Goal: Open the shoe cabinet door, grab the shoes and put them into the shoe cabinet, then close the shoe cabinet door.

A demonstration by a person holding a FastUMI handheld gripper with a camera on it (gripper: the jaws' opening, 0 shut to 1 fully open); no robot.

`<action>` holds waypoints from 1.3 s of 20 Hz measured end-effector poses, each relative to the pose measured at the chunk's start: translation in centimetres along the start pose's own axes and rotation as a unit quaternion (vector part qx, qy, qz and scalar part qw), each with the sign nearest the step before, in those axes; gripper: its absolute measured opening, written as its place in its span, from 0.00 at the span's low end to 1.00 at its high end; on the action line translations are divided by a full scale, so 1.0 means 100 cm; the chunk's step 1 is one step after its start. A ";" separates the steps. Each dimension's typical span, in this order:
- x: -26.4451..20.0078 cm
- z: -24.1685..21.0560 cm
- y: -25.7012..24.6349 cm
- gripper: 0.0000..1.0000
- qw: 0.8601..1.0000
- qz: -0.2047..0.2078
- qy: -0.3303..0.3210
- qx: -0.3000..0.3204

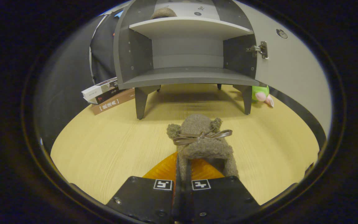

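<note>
Table: light wood top, carries all items below.

Shoe cabinet: grey, on short legs, stands at far side of table, well beyond the fingers. Door swung fully open to the right, hinge visible on its inner edge. Lower compartment empty; a fuzzy brown item sits on the upper shelf, partly hidden.

Books: small stack lying flat by cabinet's left front leg.

Shoe: fuzzy brown w/ ribbon bow on top, upright, toe pointing toward cabinet, just ahead of the fingers, short of cabinet front.

Green toy: by cabinet's right front leg, under the door, partly hidden.

Gripper: fingers clenched on the shoe's rear edge, fabric pinched between both.
</note>
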State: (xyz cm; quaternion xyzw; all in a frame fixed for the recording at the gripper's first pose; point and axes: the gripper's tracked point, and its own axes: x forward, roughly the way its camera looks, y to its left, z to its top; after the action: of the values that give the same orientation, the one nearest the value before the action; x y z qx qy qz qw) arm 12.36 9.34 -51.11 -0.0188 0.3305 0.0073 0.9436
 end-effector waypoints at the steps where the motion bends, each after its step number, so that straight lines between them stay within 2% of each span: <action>1: -0.004 0.000 -0.001 0.10 1.000 0.001 -0.001 -0.001; 6: -0.045 0.017 -0.003 0.09 0.999 0.019 -0.024 -0.016; 11: -0.102 0.061 -0.006 0.09 0.995 0.022 -0.076 -0.055; 18: -0.189 0.158 -0.009 0.10 0.981 0.030 -0.166 -0.098; 26: -0.263 0.276 -0.003 0.09 0.965 0.034 -0.232 -0.121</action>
State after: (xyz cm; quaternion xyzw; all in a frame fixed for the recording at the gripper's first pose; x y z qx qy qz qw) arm 9.04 10.13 -13.14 -0.1193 0.0998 0.0832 0.9843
